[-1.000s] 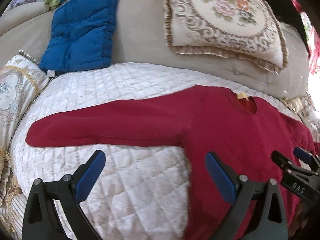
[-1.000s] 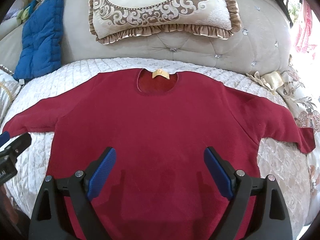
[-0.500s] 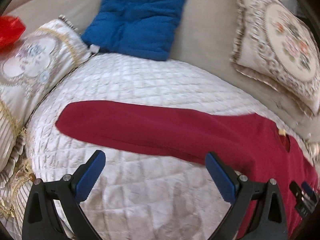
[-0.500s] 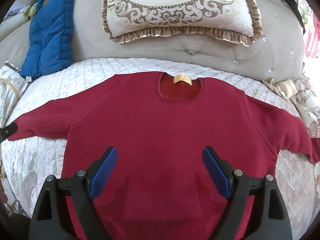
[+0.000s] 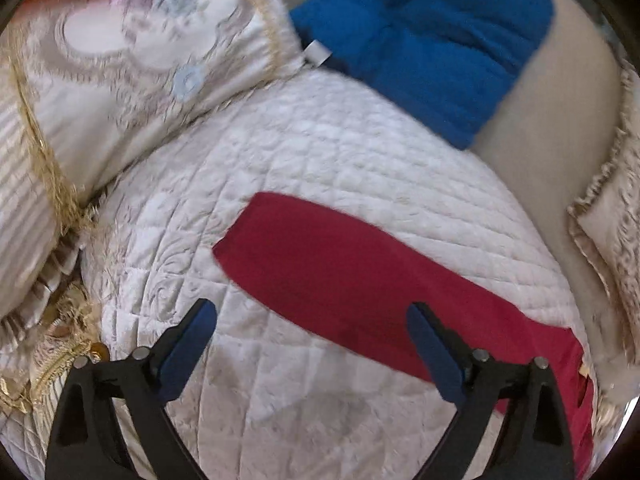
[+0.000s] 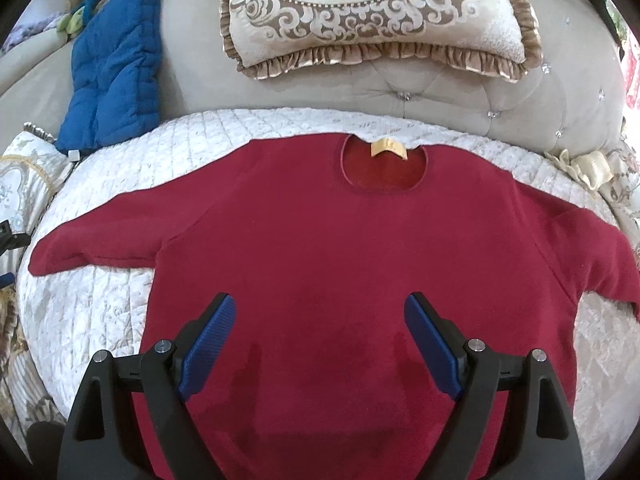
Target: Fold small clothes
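Note:
A dark red long-sleeved sweater (image 6: pixel 332 240) lies flat, front up, on a white quilted cover (image 6: pixel 100 304), with both sleeves spread out and a yellow label at the neck. My right gripper (image 6: pixel 320 340) is open and empty, hovering over the lower middle of the sweater body. My left gripper (image 5: pixel 312 348) is open and empty, just in front of the sweater's left sleeve (image 5: pixel 352 280), near the cuff end. A bit of the left gripper shows at the left edge of the right wrist view (image 6: pixel 10 240).
A blue padded cushion (image 6: pixel 112 64) leans on the beige tufted backrest (image 6: pixel 440 92) at the back left. An embroidered ruffled pillow (image 6: pixel 380 12) stands behind the sweater. Another ornate cushion (image 5: pixel 120 64) lies at the left end, with gold fringe (image 5: pixel 60 360) along that edge.
My left gripper has swung left along the sleeve, from the sweater body to the cuff end. The right gripper has shifted slightly and stays open over the body.

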A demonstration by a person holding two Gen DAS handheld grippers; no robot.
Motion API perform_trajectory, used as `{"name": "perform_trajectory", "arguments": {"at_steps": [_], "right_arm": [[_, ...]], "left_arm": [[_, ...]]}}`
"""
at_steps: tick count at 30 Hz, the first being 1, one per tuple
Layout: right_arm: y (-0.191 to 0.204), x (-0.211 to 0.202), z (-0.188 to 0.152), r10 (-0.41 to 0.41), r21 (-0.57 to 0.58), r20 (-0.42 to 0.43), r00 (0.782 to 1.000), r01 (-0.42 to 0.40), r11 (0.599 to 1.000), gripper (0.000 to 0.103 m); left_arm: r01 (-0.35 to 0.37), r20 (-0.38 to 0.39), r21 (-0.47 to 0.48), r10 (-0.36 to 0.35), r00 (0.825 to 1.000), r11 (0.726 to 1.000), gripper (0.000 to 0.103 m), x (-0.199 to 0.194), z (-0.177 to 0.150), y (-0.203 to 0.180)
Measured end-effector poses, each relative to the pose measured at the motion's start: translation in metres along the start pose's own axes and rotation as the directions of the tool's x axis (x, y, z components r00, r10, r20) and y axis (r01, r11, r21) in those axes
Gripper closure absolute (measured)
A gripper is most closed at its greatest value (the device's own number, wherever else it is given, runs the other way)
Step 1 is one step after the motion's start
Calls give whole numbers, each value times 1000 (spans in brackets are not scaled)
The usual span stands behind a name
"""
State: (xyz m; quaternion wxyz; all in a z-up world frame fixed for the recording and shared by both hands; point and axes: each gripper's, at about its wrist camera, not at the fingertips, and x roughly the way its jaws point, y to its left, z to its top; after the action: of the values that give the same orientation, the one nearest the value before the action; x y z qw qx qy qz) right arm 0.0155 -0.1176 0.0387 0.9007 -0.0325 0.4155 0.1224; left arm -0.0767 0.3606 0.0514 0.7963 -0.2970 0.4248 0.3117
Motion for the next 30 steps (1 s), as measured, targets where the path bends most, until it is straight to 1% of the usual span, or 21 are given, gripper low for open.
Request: {"name": "perform_trajectory", "arguments": {"at_steps": [2,3,6,7,9,10,11,12,13,14,15,16,17,19,21,23,24,26,27,29,30], "right_arm": [[0,2,-1,1,-2,-9,1000,-1,1000,33],[0,3,-2,5,-4,-12,1000,-5,1000,33],[0,3,-2,5,-5,-10,1000,-5,1000,33],[-1,3,-1,3,-5,-8,1000,-3,1000,33],[-3,4,-1,-1,-5,-6,1000,1,1000,33],[-4,4,-1,-1,-4,-5,1000,1,1000,33],[-5,4,-1,2,-4,-1,1000,-2,1000,37],[-6,4,-1,9,-3,4,1000,-9,1000,45],[-8,4,-1,19,-1,7,1000,-19,1000,50],[-11,5,-1,32,10,5,999,-32,999,60],[-15,5,-1,50,28,6,999,-51,998,70],[-19,5,-1,68,47,9,998,-68,997,75],[-23,5,-1,77,67,11,997,-78,995,79],[-29,1,1,62,76,21,998,-64,995,82],[-35,-3,3,46,72,40,998,-48,996,82],[-43,-7,7,35,81,50,998,-39,996,82],[-47,-9,8,34,87,53,998,-38,995,82],[-57,-13,10,20,100,64,998,-26,995,82],[-63,-15,11,12,108,69,998,-20,994,82],[-75,-19,13,-3,129,75,997,-6,992,82],[-81,-20,13,-12,136,74,997,1,991,82]], "left_arm": [[-40,-20,-12,40,999,999,15,15,4,3],[-62,-24,-19,62,998,998,17,23,5,5],[-82,-31,-47,81,996,995,18,42,7,7],[-87,-28,-51,85,996,995,18,46,7,6],[-90,21,-32,91,996,995,20,49,8,-1],[-88,27,-25,89,996,996,28,50,9,-3],[-98,37,-16,99,994,995,43,52,10,-6],[-103,55,-7,103,993,995,55,51,11,-10],[-91,61,-1,91,994,996,82,51,12,-12],[-53,51,1,53,997,999,94,52,13,-15],[-32,43,-2,32,999,999,94,50,14,-18],[-21,60,2,21,998,1000,94,44,13,-22],[9,83,17,-11,996,1000,94,35,12,-30],[98,116,68,-106,988,993,95,10,4,-51],[190,133,142,-209,969,971,95,-17,-8,-80],[266,137,213,-299,945,940,95,-41,-22,-111],[310,130,259,-351,927,915,95,-55,-32,-131],[370,109,328,-424,899,869,95,-74,-52,-167],[402,88,365,-461,883,840,95,-81,-64,-187],[450,28,430,-510,859,782,95,-87,-89,-225],[467,-5,462,-524,852,755,95,-88,-104,-245]]}}
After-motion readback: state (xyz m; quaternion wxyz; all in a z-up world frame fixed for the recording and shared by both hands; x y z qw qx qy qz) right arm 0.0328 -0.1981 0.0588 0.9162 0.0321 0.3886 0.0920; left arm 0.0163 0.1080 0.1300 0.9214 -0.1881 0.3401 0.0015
